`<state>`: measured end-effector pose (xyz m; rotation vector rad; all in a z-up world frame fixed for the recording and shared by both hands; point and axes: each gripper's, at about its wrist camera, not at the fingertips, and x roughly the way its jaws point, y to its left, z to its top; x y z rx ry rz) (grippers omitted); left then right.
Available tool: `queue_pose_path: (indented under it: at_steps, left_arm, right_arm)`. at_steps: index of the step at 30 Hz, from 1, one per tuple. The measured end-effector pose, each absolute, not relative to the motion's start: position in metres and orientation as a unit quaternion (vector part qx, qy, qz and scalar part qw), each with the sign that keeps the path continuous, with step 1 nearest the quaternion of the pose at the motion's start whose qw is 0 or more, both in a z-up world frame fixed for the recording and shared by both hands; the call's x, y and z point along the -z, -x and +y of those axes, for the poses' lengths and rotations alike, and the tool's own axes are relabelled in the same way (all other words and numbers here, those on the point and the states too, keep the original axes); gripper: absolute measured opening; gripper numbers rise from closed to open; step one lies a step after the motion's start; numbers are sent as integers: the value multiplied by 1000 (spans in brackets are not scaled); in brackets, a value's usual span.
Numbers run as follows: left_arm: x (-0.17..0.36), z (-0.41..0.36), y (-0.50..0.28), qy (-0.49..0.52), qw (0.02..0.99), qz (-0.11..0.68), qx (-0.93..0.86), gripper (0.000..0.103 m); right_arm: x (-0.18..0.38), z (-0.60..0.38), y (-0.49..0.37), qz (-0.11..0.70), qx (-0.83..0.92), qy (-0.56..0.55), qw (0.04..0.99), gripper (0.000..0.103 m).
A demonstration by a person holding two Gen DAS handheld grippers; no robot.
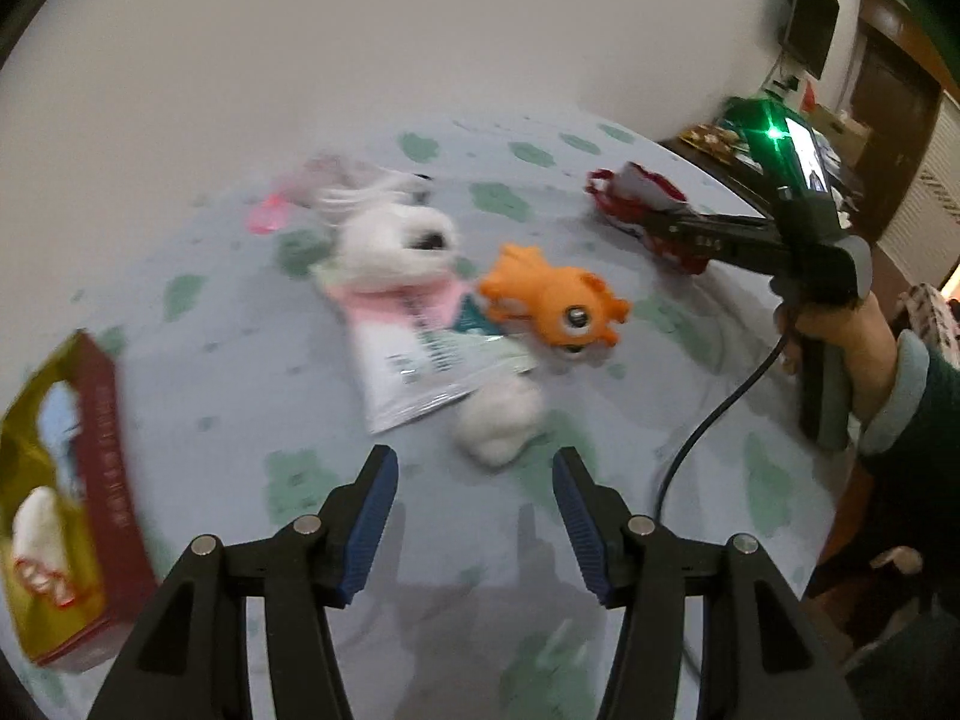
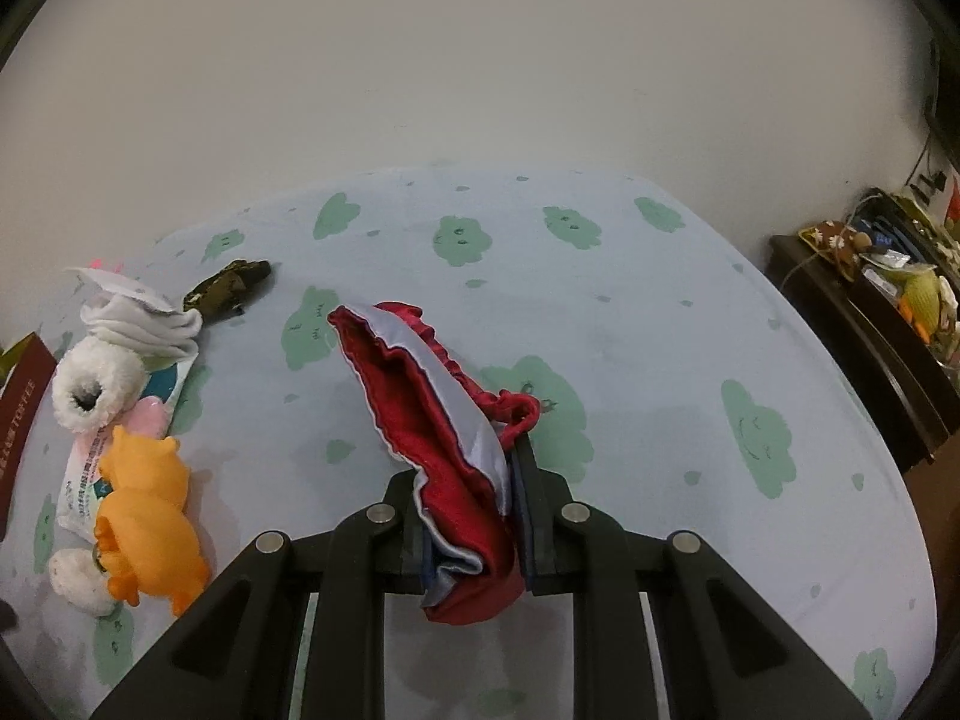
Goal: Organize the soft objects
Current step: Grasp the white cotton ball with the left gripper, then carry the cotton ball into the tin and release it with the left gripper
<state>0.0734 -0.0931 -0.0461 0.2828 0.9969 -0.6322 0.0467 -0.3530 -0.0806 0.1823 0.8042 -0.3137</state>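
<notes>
In the left wrist view my left gripper [image 1: 475,461] hangs open over the table, nothing between its blue pads. A small white fluffy piece [image 1: 498,423] lies just beyond its fingertips. Past that lie an orange rubber animal toy [image 1: 558,300] and a white fluffy plush [image 1: 396,240], which rests on a white packet [image 1: 420,360]. My right gripper [image 2: 465,465] is shut on a red and grey satin pouch [image 2: 420,396], whose open end droops onto the cloth. From the left wrist view the right gripper [image 1: 657,228] holds the pouch [image 1: 630,189] at the far right.
A pale blue tablecloth with green clouds [image 2: 660,330] covers the table. A red and gold box [image 1: 78,480] stands at the left edge. A white cloth bundle [image 2: 138,318] and a dark green item [image 2: 231,288] lie at the back left. A dark, cluttered sideboard [image 2: 870,348] stands right of the table.
</notes>
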Motion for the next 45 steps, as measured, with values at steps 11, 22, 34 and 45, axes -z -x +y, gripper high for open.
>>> queue_pose_path:
  at_steps: [11, 22, 34, 45]
  left_arm:
    - [81, -130, -106, -132, 790, 527, 285, 55]
    - [85, -129, -114, -93, 798, 528, 276, 26]
    - [57, -107, -105, -75, 822, 496, 272, 26]
    - [36, -52, -119, -66, 851, 483, 194, 26]
  right_arm:
    - [85, -343, -51, 399, 130, -77, 904, 19]
    - [87, -346, -51, 401, 120, -89, 904, 20]
    - [87, -345, -51, 403, 120, -85, 904, 20]
    - [87, -344, -52, 404, 120, -80, 903, 20]
